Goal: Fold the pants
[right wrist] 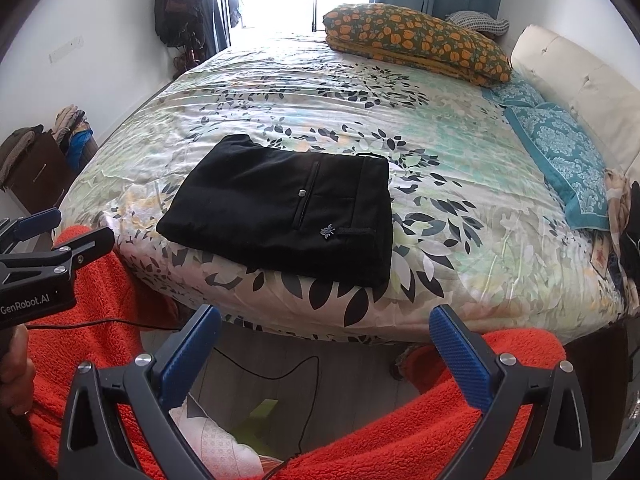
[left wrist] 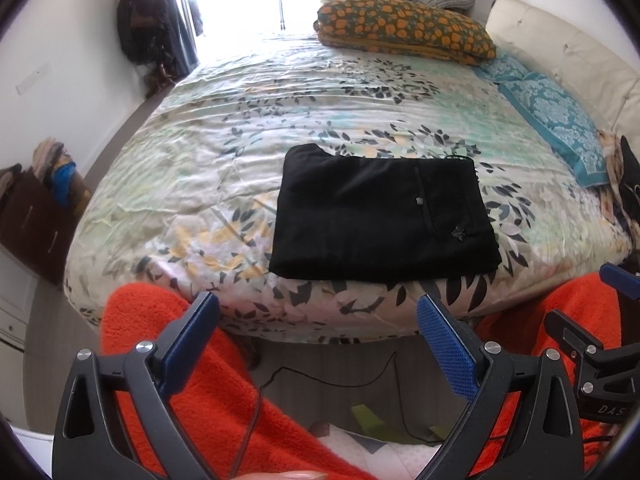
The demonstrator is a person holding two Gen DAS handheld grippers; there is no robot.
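Black pants [left wrist: 380, 216] lie folded into a compact rectangle near the front edge of the bed [left wrist: 224, 152], a back pocket with a button facing up. They also show in the right wrist view [right wrist: 288, 208]. My left gripper [left wrist: 318, 320] is open and empty, held back off the bed edge, in front of the pants. My right gripper [right wrist: 324, 332] is open and empty, also off the bed edge, below the pants. Each gripper shows at the side of the other's view, the right one [left wrist: 600, 332] and the left one [right wrist: 52, 236].
A floral-sheeted bed [right wrist: 460, 184] carries an orange-patterned folded quilt [left wrist: 404, 26] and a teal pillow [left wrist: 552, 120] at the far and right sides. Orange fleece [right wrist: 400, 432] covers the person's legs below the grippers. A dark drawer unit [left wrist: 36, 216] stands at left. Cables [left wrist: 332, 380] lie on the floor.
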